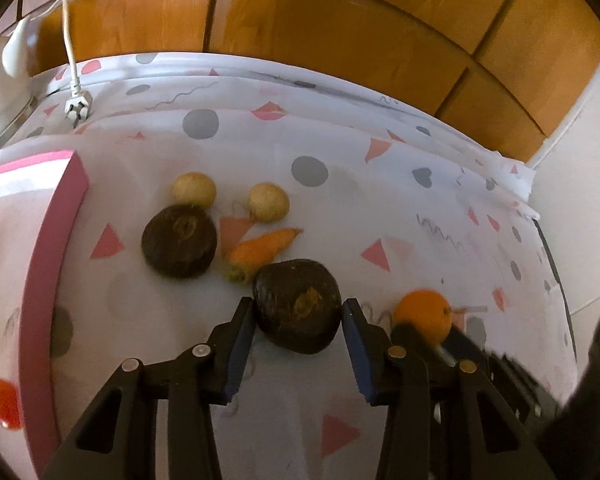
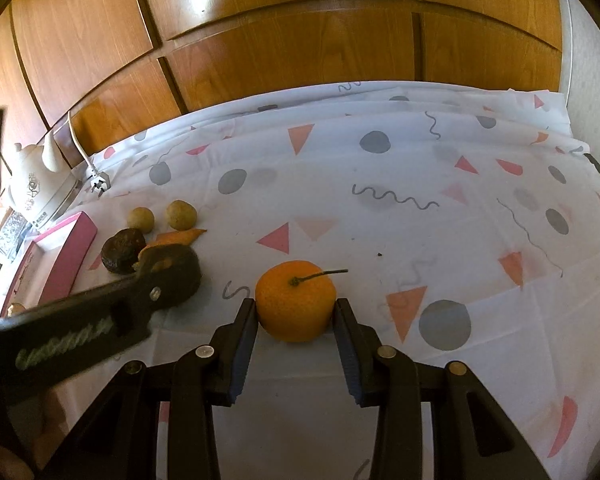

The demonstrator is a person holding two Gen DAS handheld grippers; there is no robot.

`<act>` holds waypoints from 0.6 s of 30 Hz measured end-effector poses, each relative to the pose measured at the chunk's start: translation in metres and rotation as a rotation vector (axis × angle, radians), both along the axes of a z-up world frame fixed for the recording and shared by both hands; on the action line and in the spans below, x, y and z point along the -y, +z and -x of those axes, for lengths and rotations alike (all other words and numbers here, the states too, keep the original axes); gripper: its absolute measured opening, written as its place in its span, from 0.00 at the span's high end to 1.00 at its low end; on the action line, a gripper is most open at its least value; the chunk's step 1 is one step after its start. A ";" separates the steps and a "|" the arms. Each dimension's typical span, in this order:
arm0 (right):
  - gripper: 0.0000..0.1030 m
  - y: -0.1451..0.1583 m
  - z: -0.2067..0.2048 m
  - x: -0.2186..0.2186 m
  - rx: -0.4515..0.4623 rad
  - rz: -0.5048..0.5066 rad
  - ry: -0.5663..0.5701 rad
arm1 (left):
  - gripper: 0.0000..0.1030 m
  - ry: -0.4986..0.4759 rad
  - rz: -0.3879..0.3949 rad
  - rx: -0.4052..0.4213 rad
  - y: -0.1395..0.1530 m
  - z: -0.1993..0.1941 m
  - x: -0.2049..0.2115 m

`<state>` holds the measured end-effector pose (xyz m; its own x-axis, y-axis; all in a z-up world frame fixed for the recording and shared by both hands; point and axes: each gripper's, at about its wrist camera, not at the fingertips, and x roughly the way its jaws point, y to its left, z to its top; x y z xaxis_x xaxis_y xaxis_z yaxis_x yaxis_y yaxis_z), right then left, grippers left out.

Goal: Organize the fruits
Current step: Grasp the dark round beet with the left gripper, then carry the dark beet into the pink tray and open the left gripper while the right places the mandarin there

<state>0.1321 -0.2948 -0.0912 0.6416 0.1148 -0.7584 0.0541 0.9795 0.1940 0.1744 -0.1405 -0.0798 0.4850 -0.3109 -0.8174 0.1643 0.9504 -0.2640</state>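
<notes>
Wooden cabinet panels [image 2: 292, 40] are seen behind a table covered with a white tablecloth [image 2: 420, 240] printed with pink triangles, grey dots and squiggles. On the cloth, a dark round fruit [image 1: 298, 306] is bracketed by the two fingers of the left gripper [image 1: 298, 312]; the left pad is seen touching its side, while contact at the right pad cannot be confirmed, so a firm grip cannot be told. An orange [image 2: 296, 300] with a thin stem is positioned between the fingers of the right gripper [image 2: 295, 306], with both blue pads set against its sides, and it is seated on the cloth. In the left wrist view, the orange is located just beside the dark round fruit, to its right. A second dark fruit [image 1: 179, 241] is placed farther back and to the left, with two pale round fruits [image 1: 193, 189] behind it and a carrot [image 1: 262, 246] lying between the two dark fruits. A pink-rimmed tray [image 1: 44, 280] is located at the left edge of the table, and a small red item [image 1: 2, 404] is seen inside it. A white kettle [image 2: 36, 180] and a white power plug [image 1: 77, 108] are found at the far left corner.
</notes>
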 end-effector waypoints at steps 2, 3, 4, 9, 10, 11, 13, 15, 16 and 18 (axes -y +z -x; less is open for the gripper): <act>0.62 0.000 -0.001 -0.002 -0.003 0.007 0.002 | 0.57 -0.008 0.017 0.011 0.001 0.011 -0.009; 0.62 0.000 -0.001 -0.004 -0.007 0.019 0.009 | 0.57 -0.009 0.022 0.009 0.002 0.015 -0.012; 0.62 0.000 0.000 -0.007 -0.008 0.035 0.015 | 0.57 -0.012 0.022 0.008 0.002 0.021 -0.019; 0.63 0.001 0.004 -0.008 -0.011 0.031 0.017 | 0.57 -0.050 -0.023 0.055 0.003 0.045 -0.033; 0.63 0.001 0.005 -0.008 -0.012 0.032 0.019 | 0.57 -0.053 -0.033 0.063 0.003 0.052 -0.037; 0.63 0.001 0.007 -0.009 -0.012 0.034 0.023 | 0.57 -0.055 -0.032 0.064 0.002 0.055 -0.040; 0.63 0.002 0.010 -0.011 -0.012 0.039 0.031 | 0.57 -0.058 -0.033 0.085 0.001 0.064 -0.046; 0.63 0.002 0.014 -0.013 -0.012 0.044 0.039 | 0.57 -0.064 -0.055 0.118 0.000 0.071 -0.047; 0.63 0.002 0.017 -0.015 -0.011 0.050 0.043 | 0.57 -0.068 -0.068 0.134 -0.001 0.072 -0.045; 0.64 0.002 0.020 -0.016 -0.010 0.055 0.045 | 0.58 -0.071 -0.078 0.142 -0.004 0.070 -0.041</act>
